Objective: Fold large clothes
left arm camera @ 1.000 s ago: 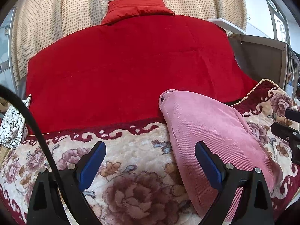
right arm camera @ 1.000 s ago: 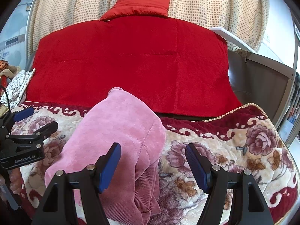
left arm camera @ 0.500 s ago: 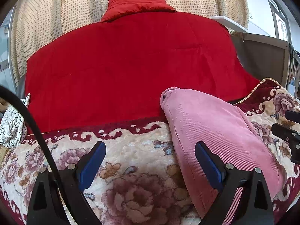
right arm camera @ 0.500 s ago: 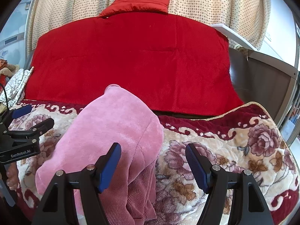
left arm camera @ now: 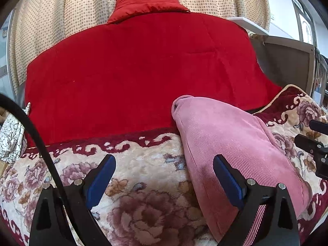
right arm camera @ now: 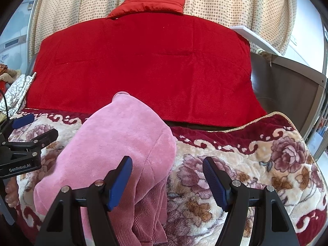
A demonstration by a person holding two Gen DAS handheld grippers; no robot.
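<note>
The pink corduroy garment (left arm camera: 242,149) is running out past the bottom edge at six o'clock in both wrist views, so its near end is not showing. In the left wrist view the right gripper (left arm camera: 315,139) is being cut off by the frame at three o'clock; only two finger ends are showing. The white patterned cloth (left arm camera: 12,141) is disappearing behind a black cable (left arm camera: 34,131) at nine o'clock. In the right wrist view fingertips (right arm camera: 10,192) are peeking in at eight o'clock, the hand itself staying hidden.
</note>
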